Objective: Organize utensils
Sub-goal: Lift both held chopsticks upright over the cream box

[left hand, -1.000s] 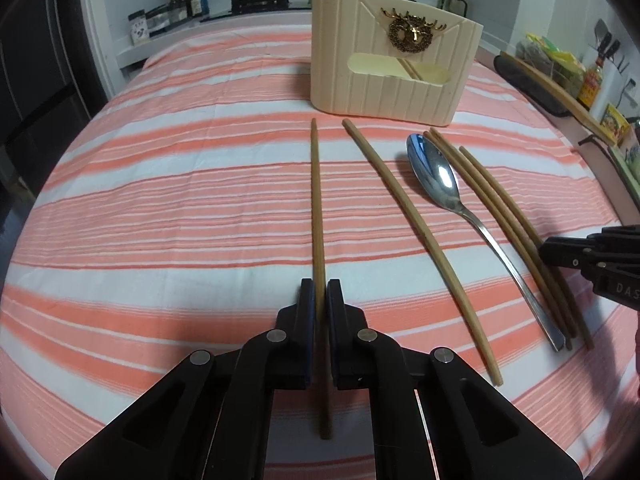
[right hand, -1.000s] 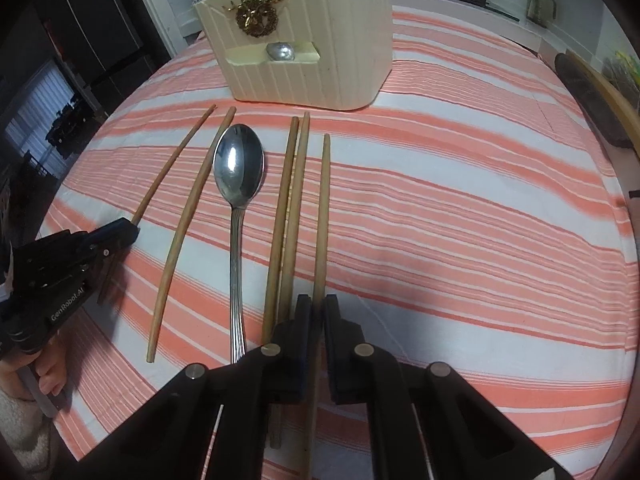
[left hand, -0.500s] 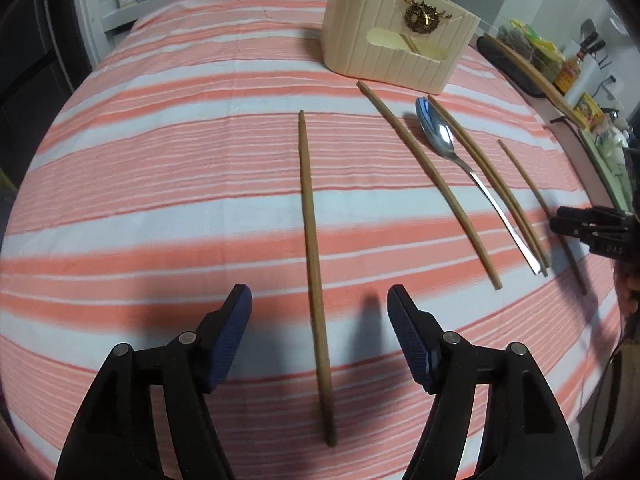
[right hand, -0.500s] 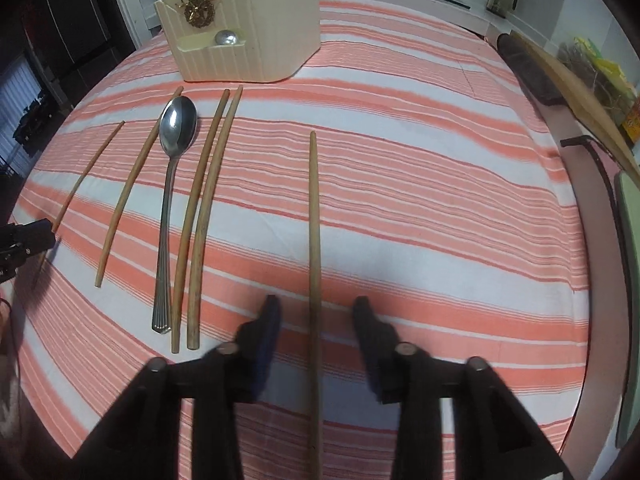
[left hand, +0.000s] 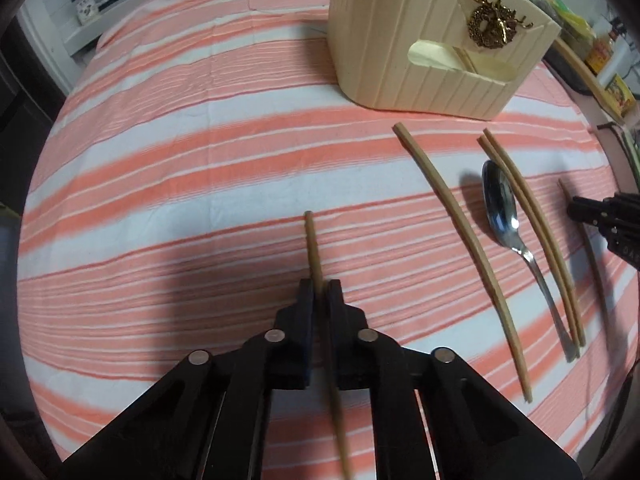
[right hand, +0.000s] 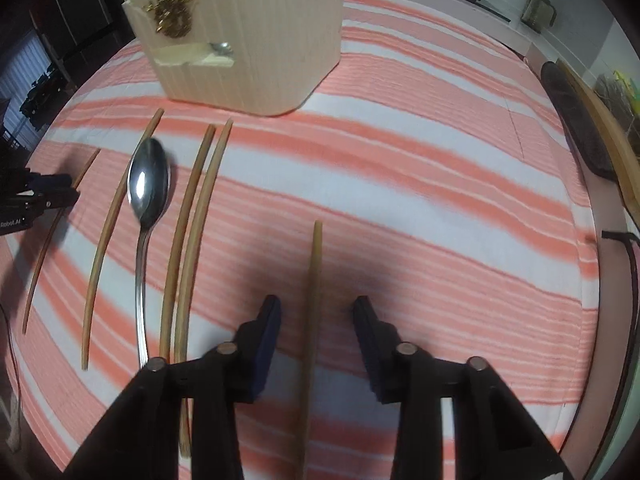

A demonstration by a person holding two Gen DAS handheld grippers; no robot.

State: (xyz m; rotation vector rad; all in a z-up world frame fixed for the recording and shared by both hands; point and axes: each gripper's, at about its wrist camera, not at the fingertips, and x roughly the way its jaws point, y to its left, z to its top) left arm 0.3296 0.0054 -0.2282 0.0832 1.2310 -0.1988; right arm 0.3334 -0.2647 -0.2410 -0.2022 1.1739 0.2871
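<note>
In the left wrist view my left gripper (left hand: 320, 292) is shut on a wooden chopstick (left hand: 311, 240) near its far end, low over the striped cloth. My right gripper (right hand: 316, 308) straddles another chopstick (right hand: 316, 256); its jaws are closing, and the pads stand apart from the stick. Between the two lie a single chopstick (left hand: 452, 216), a metal spoon (left hand: 500, 204) and a pair of chopsticks (left hand: 532, 236). The cream utensil holder (left hand: 432, 40) stands upright behind them, with a spoon in its front pocket. The right gripper also shows at the edge of the left wrist view (left hand: 600, 216).
An orange and white striped cloth (right hand: 440, 184) covers the table. A dark board and a wooden board (right hand: 592, 136) lie along its right edge. Jars (left hand: 86, 8) stand on a shelf at the back left. A dark cable (right hand: 632, 264) runs by the right edge.
Both grippers opened, let go of their chopsticks and slid toward the sticks' far ends. The left one has shut on its chopstick again. The right one still has its jaws apart.
</note>
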